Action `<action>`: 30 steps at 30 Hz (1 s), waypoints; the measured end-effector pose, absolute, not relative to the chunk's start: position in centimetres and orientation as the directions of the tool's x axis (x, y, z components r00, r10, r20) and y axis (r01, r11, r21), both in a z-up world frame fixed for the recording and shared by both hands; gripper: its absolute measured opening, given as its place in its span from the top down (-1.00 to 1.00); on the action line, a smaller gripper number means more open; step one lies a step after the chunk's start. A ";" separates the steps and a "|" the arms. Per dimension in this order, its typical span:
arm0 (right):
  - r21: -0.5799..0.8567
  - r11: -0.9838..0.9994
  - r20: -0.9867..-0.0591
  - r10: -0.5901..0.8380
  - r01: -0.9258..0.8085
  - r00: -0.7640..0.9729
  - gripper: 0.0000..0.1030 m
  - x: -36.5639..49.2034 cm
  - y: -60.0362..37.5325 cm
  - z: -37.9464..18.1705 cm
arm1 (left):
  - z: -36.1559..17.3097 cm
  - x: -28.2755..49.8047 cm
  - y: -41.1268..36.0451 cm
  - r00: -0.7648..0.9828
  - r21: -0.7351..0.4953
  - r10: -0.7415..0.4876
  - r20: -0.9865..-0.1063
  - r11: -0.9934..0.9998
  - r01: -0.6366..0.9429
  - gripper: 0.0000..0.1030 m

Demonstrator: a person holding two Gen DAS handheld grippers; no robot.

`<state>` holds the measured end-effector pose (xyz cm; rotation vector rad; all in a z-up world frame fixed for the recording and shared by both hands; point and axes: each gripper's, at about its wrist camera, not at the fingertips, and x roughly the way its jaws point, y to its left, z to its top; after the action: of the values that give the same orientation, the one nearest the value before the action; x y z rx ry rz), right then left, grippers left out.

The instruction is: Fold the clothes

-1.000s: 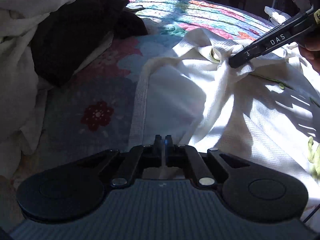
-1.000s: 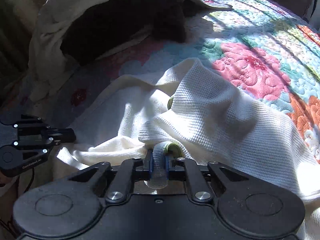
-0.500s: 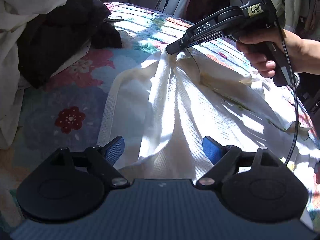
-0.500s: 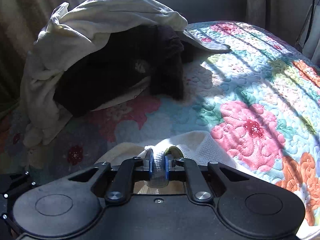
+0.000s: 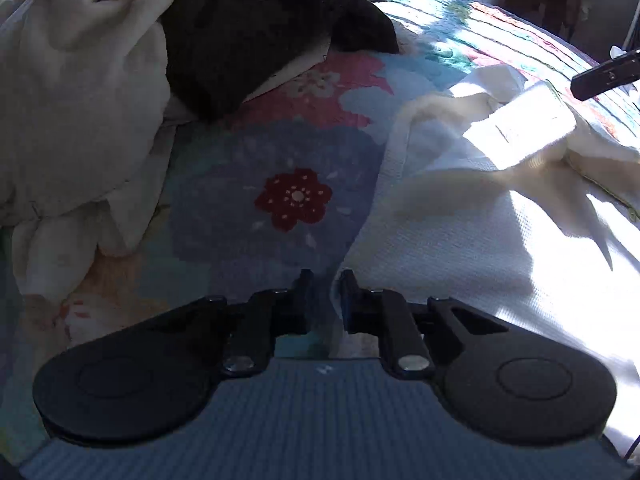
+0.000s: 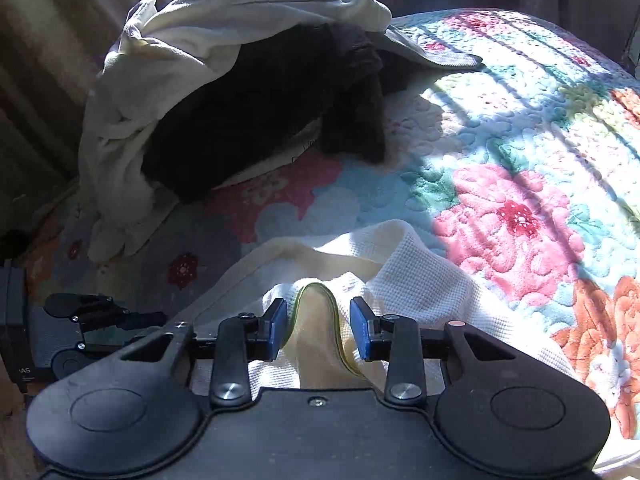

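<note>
Floral bed quilt [image 6: 500,216] carries cream waffle garment [image 5: 480,248], lying right of left hand-held gripper [image 5: 325,280]; jaws narrowly parted at hem. Right hand-held gripper [image 6: 318,324] parted, straddling green-trimmed collar [image 6: 316,320], nearer.

The white waffle-knit garment [image 5: 480,248] lies rumpled on the floral quilt [image 5: 280,152], part in sun and part in shade. Its green-trimmed neck edge [image 6: 316,320] stands up in a fold.
</note>
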<state>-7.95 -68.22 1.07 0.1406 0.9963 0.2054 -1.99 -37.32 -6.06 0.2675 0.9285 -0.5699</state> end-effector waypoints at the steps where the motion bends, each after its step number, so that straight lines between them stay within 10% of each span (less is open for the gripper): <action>1: 0.167 0.977 -0.824 0.211 -0.131 0.526 0.23 -8.5 -68.2 1.1 | -6.2 -1.8 -37.0 0.507 0.048 -0.274 -0.817 0.844 0.534 0.97; 10: -0.154 0.937 -0.884 0.011 -0.314 0.468 0.23 -12.3 -67.6 -1.9 | -3.5 -2.2 -36.3 0.426 -0.149 -0.433 -0.794 0.818 0.556 0.86; 14: -0.231 0.906 -0.889 -0.048 -0.356 0.455 0.26 -12.3 -67.4 -3.5 | -1.5 -4.1 -41.4 0.335 -0.221 -0.565 -0.754 0.698 0.681 0.21; 16: -0.259 0.907 -0.882 -0.082 -0.332 0.464 0.98 -11.8 -68.0 -3.8 | -0.5 -5.2 -44.1 0.324 -0.191 -0.603 -0.729 0.633 0.750 0.01; 30: -0.113 0.989 -0.703 -0.148 0.097 0.696 0.96 -8.4 -77.6 4.8 | 1.5 -3.5 -60.7 0.355 0.159 -0.671 -0.651 0.337 0.928 -0.64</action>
<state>-8.35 -77.64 4.82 -0.0685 0.7894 -0.1372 -3.52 -60.66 1.45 0.5668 0.5286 -1.1075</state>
